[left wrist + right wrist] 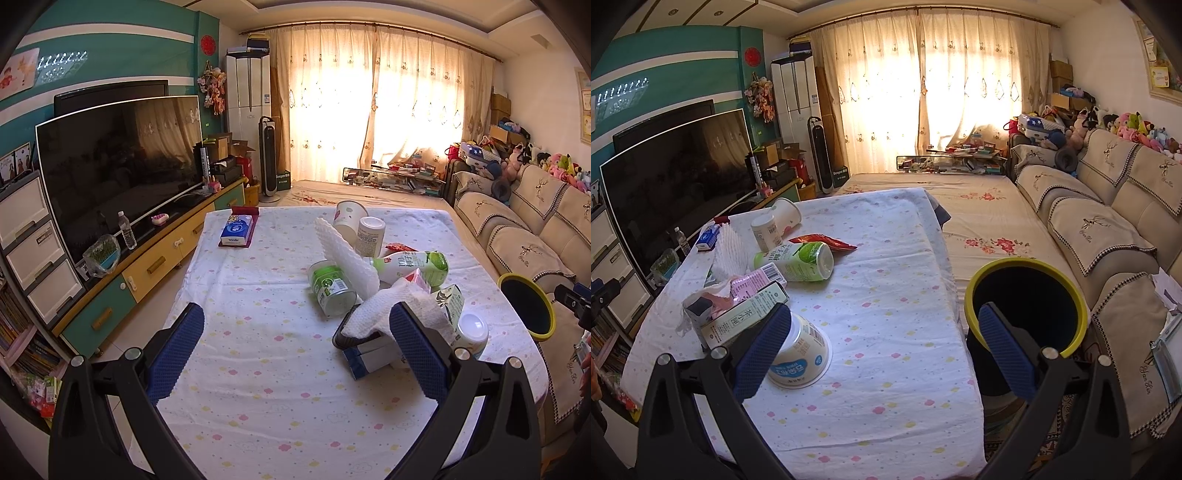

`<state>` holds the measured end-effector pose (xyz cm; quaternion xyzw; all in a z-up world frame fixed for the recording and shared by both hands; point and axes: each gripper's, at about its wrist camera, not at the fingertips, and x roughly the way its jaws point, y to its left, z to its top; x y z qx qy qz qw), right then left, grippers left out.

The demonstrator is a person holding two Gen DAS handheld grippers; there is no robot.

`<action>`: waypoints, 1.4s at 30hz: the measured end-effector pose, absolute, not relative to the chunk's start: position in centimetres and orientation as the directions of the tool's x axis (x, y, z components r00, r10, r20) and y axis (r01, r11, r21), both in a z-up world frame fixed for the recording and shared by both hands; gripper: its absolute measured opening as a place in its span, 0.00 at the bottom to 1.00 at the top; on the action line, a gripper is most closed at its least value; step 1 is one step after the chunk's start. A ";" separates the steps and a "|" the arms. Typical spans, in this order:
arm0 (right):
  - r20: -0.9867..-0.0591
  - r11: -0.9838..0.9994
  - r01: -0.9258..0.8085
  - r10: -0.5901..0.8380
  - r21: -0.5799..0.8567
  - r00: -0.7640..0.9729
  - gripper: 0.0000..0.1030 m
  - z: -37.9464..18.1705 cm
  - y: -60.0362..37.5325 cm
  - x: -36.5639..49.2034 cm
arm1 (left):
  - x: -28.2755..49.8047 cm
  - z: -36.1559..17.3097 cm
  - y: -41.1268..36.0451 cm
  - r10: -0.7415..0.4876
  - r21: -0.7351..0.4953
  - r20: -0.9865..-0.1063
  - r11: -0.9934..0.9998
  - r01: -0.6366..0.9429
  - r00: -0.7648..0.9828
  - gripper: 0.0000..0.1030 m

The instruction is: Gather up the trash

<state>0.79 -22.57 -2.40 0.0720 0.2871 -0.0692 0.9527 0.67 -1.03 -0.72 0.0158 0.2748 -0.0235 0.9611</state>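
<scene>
Trash is piled on the right part of the cloth-covered table (251,391): a white foam sheet (347,254), a green can (330,288), a green-labelled bottle (410,266), crumpled tissue (391,306), cartons and a white yogurt cup (471,332). My left gripper (299,354) is open over bare cloth, its right finger just in front of the tissue and a blue-white carton (369,356). My right gripper (882,354) is open too. Its left finger lies against the upturned yogurt cup (799,358). The yellow-rimmed bin (1027,306) stands beside the table (894,295), behind the right finger.
A blue tissue pack (236,230) lies at the table's far left. The TV (118,166) and its cabinet run along the left. A sofa (1108,229) lines the right wall, with a floral-sheeted platform (982,221) beyond the table.
</scene>
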 end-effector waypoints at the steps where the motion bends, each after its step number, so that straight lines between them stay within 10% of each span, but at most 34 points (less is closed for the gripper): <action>1: -0.557 0.980 0.173 -0.090 0.097 0.825 0.94 -2.4 -22.6 0.8 | 0.7 -0.7 -1.1 -0.036 0.017 -0.529 0.998 0.054 0.848 0.96; 23: -0.573 0.986 0.147 -0.078 0.075 0.816 0.94 -3.7 -22.1 1.9 | 1.5 -1.1 -0.6 -0.026 0.020 -0.543 0.999 0.043 0.840 0.96; 42: -0.608 0.974 -0.225 0.198 0.033 0.769 0.94 -1.3 -13.3 17.4 | 5.7 -3.0 0.1 -0.001 0.018 -0.583 1.000 0.014 0.812 0.96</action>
